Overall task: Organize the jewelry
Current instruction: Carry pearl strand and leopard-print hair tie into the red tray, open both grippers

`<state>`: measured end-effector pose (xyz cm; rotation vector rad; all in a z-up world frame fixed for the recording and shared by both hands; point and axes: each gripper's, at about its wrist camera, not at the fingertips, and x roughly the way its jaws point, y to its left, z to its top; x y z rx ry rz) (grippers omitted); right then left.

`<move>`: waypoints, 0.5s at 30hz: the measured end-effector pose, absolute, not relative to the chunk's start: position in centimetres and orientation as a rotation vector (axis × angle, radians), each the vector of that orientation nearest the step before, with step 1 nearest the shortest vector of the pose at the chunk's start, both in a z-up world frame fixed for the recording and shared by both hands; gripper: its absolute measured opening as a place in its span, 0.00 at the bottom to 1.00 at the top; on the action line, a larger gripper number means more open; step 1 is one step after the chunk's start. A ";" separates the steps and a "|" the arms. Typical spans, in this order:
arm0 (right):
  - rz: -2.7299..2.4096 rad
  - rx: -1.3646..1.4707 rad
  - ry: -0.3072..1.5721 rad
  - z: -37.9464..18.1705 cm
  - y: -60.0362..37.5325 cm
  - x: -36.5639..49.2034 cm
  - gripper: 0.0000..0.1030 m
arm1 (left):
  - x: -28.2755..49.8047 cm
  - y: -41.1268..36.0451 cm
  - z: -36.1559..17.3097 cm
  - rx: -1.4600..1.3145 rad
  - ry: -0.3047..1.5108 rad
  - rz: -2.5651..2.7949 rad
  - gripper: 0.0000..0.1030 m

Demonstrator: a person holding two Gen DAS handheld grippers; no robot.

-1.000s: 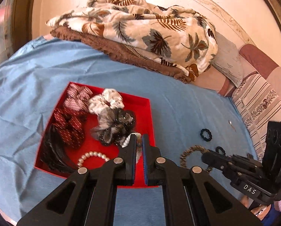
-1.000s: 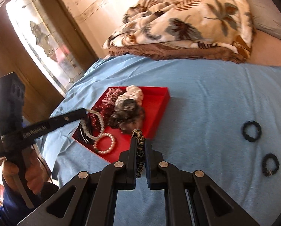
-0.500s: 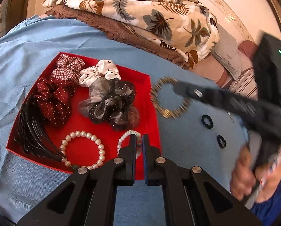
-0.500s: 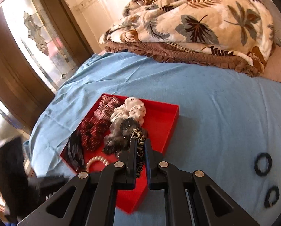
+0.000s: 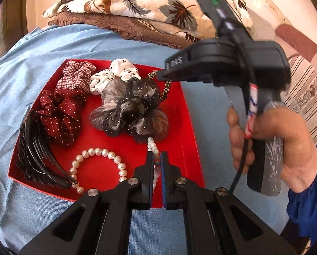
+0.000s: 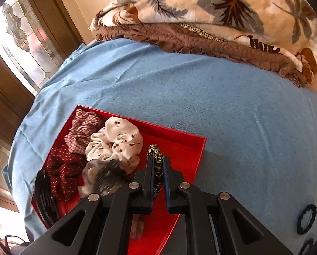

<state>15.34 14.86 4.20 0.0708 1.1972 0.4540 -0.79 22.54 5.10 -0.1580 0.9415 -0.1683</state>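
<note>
A red tray sits mid-frame, holding scrunchies, black headbands at its left and a flat pearl bracelet. A second pearl bracelet hangs pinched. A black-and-gold patterned bracelet hangs clamped over the tray.

From the left wrist view I can read one marking only: pale letters "DAS" on the side of the right gripper. I make out no other text anywhere.
</note>
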 end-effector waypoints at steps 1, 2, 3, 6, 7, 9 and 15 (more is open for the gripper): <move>0.452 0.068 1.200 4.1 14.9 15.5 0.08 | -0.8 22.4 5.1 -0.141 0.941 -0.160 0.05; 0.450 0.064 1.202 3.9 15.0 15.6 0.08 | -0.9 22.2 5.1 -0.128 0.939 -0.152 0.05; 0.448 0.059 1.205 3.8 15.0 15.7 0.08 | -0.9 22.1 5.0 -0.116 0.937 -0.146 0.05; 0.444 0.054 1.210 3.4 14.8 15.9 0.09 | -1.0 21.8 5.0 -0.085 0.929 -0.122 0.05; 0.442 0.053 1.211 3.4 14.9 15.9 0.09 | -1.1 21.8 5.0 -0.082 0.926 -0.117 0.05; 0.442 0.055 1.210 3.4 14.8 15.9 0.09 | -1.1 21.8 5.1 -0.076 0.922 -0.111 0.05; 0.433 0.056 1.199 4.2 14.4 15.7 0.14 | -1.6 21.5 5.6 -0.053 0.899 -0.097 0.19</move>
